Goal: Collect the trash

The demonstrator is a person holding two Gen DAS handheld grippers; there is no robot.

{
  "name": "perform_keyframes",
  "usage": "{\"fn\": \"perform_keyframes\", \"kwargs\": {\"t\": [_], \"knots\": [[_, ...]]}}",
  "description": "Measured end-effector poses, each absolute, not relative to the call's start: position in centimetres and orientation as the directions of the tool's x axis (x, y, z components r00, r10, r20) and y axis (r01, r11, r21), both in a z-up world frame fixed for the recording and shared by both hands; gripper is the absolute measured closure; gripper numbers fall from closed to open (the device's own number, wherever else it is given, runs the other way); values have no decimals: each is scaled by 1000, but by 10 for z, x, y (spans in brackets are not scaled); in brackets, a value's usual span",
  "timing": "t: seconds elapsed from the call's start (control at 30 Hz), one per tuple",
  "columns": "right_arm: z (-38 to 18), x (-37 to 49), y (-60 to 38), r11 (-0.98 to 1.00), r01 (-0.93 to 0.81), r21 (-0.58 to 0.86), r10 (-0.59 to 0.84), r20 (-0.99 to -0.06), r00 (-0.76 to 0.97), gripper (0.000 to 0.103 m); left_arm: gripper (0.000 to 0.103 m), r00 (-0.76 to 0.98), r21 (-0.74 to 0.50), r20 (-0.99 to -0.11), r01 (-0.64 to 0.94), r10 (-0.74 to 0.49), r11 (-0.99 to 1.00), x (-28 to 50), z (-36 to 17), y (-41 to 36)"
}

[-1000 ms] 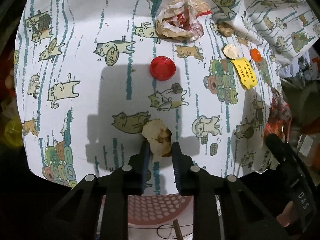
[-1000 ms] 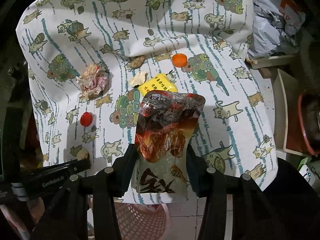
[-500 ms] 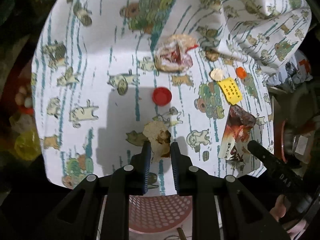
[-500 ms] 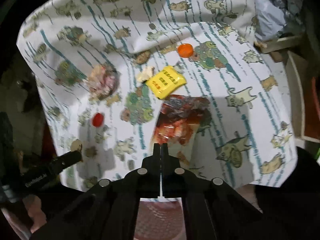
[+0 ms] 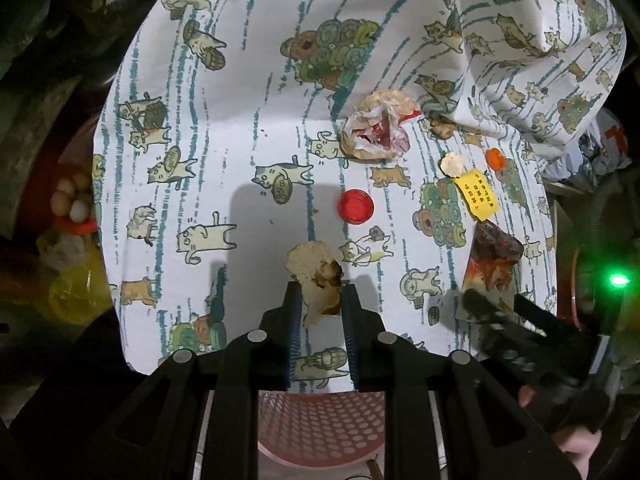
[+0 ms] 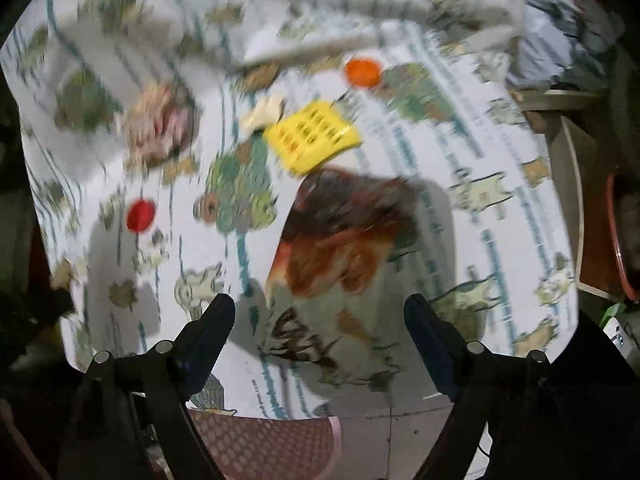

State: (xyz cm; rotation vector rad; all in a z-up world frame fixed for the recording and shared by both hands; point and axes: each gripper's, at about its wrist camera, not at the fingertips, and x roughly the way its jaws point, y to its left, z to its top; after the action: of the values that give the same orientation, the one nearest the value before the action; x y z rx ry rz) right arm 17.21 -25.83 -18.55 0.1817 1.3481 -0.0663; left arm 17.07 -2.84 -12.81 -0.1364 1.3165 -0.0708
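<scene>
Nearest, below the table edge, sits the pink basket [image 5: 320,420]. Directly above it the left gripper [image 5: 319,300] pinches a stained beige scrap [image 5: 314,276], so I judge a straight drop comes next. The right gripper [image 6: 320,312] is spread wide, its jaws flanking the red snack wrapper [image 6: 340,248], whose long axis runs away from it. Farther off lie the red cap [image 5: 355,207] and yellow packet [image 5: 479,196].

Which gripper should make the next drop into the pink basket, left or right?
Left. The left gripper is already shut on the tan scrap, with the pink basket just below it. The right gripper is open, and the snack pouch lies loose on the cloth.
</scene>
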Motion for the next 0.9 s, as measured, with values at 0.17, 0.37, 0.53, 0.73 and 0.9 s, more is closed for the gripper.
{"fn": "perform_keyframes", "kwargs": {"t": [0.17,0.37,0.53,0.73,0.9], "knots": [[-195,173,-245,991,130,-26,-52,-978,201,21,84,243,-137,-962,-24,-127,990,169,-128,-22],[-187,171,-252,990,137,23,-12,-969,246,55,84,262,-148,-955,-19,-138,989,168,-119,-18],[-175,166,-254,991,113,78,44,-959,278,56,84,288,-152,-947,-11,-143,988,164,-108,-15],[-142,157,-247,986,71,148,113,-925,362,56,84,325,-148,-935,5,-141,989,160,-93,-12],[-108,145,-235,980,6,199,177,-884,432,56,84,335,-182,-926,15,-177,983,148,-75,-7]]}}
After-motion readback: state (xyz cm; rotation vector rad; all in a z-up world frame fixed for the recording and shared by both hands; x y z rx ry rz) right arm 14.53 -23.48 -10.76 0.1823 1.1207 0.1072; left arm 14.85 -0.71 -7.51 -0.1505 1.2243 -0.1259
